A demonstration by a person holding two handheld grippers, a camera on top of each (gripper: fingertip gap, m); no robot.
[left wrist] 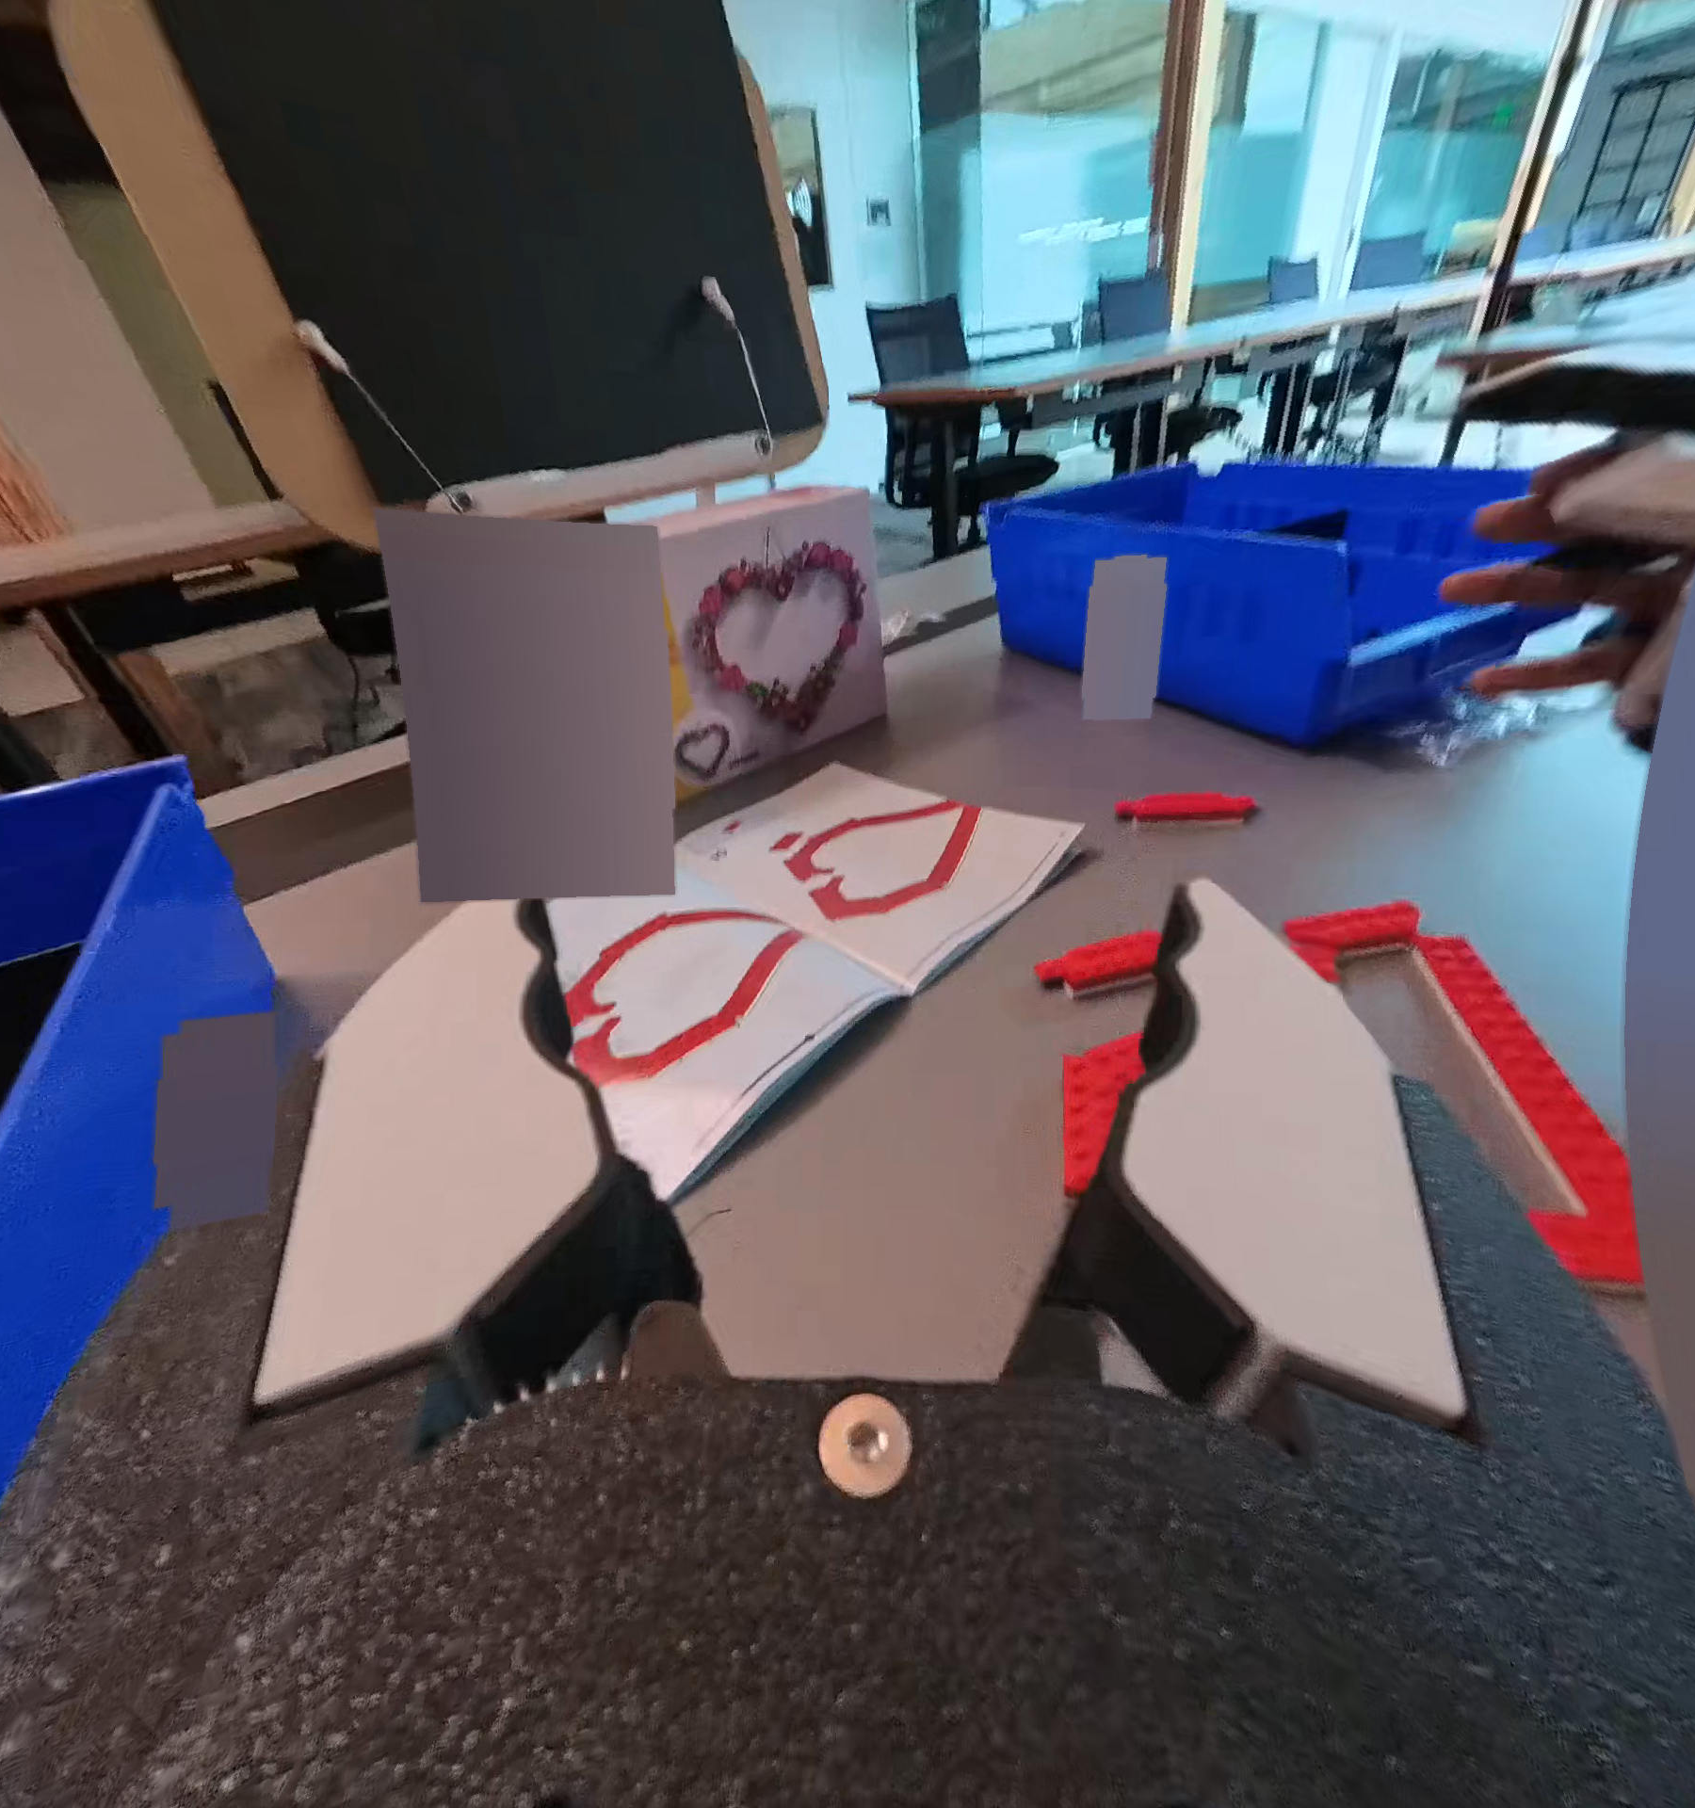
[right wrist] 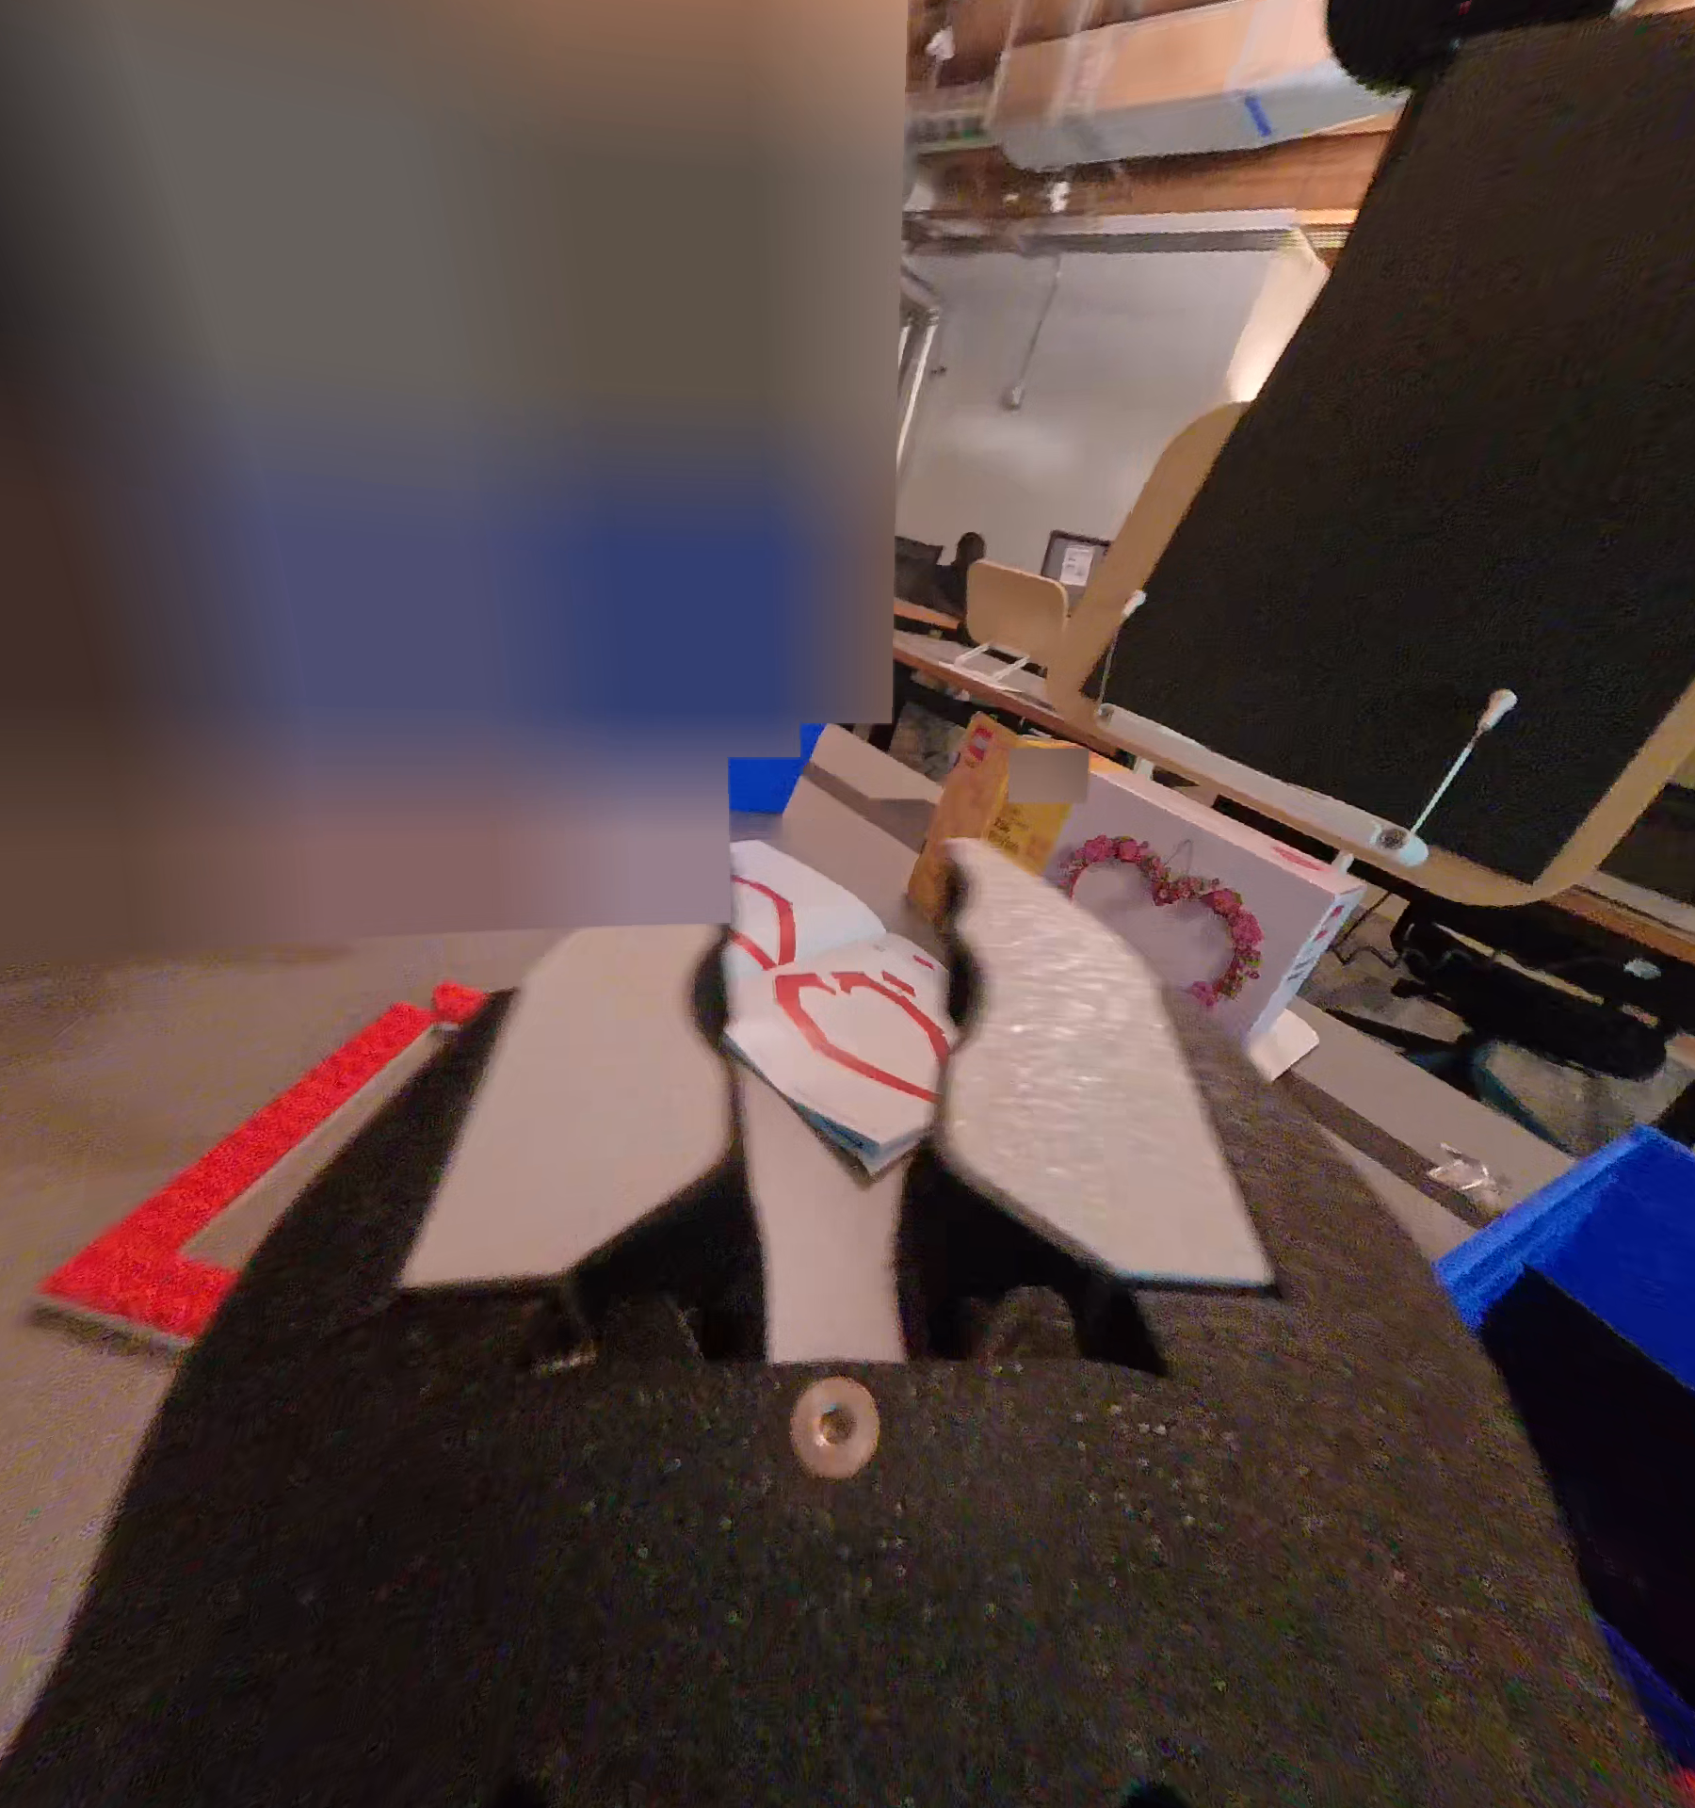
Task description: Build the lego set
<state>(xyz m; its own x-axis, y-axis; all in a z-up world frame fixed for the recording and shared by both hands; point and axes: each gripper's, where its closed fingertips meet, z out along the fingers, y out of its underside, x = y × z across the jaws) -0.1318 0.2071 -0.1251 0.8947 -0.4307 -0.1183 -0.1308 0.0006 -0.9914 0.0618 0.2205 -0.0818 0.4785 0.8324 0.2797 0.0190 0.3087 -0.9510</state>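
A red lego frame [left wrist: 1509, 1057], partly built, lies flat on the grey table [left wrist: 902, 1223] at the right. A short red piece [left wrist: 1098, 964] lies beside it and another red piece [left wrist: 1184, 806] farther back. The open instruction booklet [left wrist: 824, 929] shows red heart outlines. My left gripper [left wrist: 858, 920] is wide open and empty above the table, with the booklet ahead between its fingers. In the right wrist view my right gripper [right wrist: 839, 910] is open with a narrower gap and empty; the booklet [right wrist: 844, 1037] lies ahead of it and the red frame [right wrist: 237, 1174] to its left.
The lego box [left wrist: 775, 636] with a heart picture stands behind the booklet. A blue bin [left wrist: 90, 978] is at the left and another blue bin [left wrist: 1264, 587] at the back right, with a hand [left wrist: 1587, 587] and clear plastic [left wrist: 1489, 724] beside it. A black panel [left wrist: 491, 245] stands behind.
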